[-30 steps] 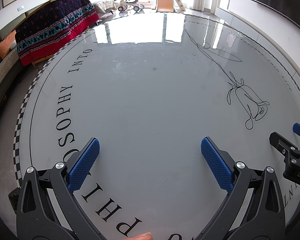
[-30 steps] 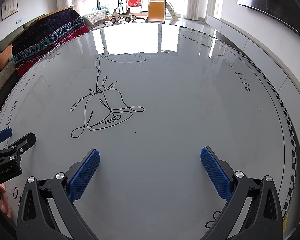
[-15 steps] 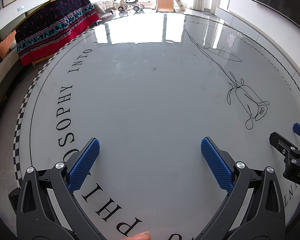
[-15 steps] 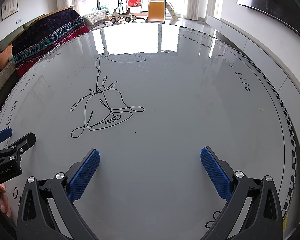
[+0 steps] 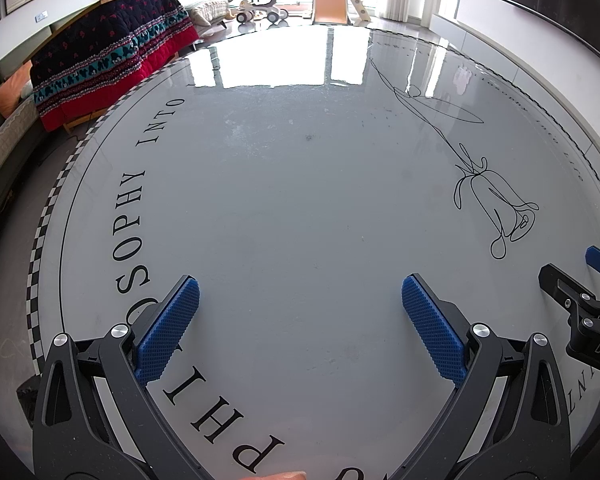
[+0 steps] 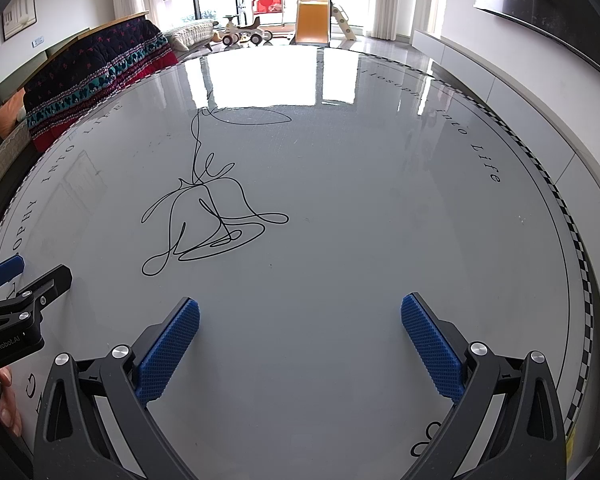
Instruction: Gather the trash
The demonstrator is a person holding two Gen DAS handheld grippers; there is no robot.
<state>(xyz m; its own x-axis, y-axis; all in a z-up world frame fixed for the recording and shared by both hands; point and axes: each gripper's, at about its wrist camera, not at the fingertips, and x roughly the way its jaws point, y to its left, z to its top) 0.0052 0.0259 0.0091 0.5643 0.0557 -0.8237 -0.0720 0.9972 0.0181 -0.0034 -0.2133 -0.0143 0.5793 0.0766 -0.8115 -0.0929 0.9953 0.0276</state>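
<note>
Both tools poised over a bare round counter, no trash in sight

The left tool (image 5: 300, 320) and right tool (image 6: 300, 320) hang side by side with jaws spread wide, gripping nothing. The glossy counter (image 6: 360, 200) shows only printed lettering and a line drawing (image 6: 208, 220). No trash, bin or bag is visible, so the likely risk is closing on empty surface or scraping the gloss while searching.
</note>
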